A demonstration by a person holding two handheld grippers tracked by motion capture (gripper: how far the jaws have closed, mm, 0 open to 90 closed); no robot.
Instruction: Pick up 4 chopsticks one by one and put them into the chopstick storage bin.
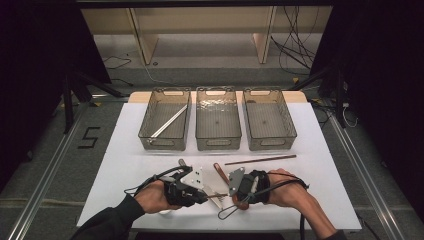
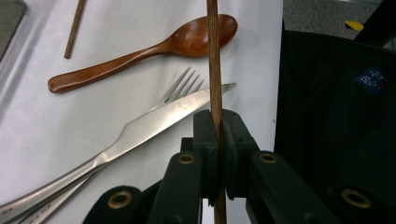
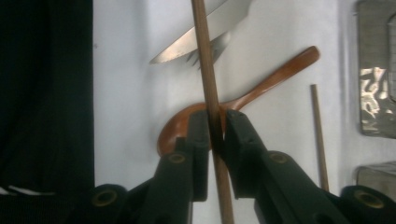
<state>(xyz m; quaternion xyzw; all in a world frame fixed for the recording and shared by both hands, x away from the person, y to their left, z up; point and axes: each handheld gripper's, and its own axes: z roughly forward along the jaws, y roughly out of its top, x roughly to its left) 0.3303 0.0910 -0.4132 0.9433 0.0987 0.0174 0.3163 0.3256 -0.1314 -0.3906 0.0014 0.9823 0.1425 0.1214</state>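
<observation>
Chopstick (image 2: 215, 70) of dark wood runs between both grippers above the white surface (image 1: 125, 170), near its front edge. The left gripper (image 2: 218, 122) has its fingers pressed tight on the stick, which stands upright between the pads in the left gripper view. The right gripper (image 3: 215, 122) also has the stick between its fingers (image 3: 200, 135); a thin gap shows on one side, so the pads look only loosely set on it. Below the stick lie a wooden spoon (image 2: 140, 51), a steel knife (image 2: 154, 123) and a fork (image 2: 184, 84), the knife resting across the fork. A second chopstick (image 1: 260, 159) lies alone on the surface, between the hands and three wire baskets (image 1: 218, 119) in a row at the back. The leftmost basket holds a pale stick (image 1: 169, 121) laid slantwise.
</observation>
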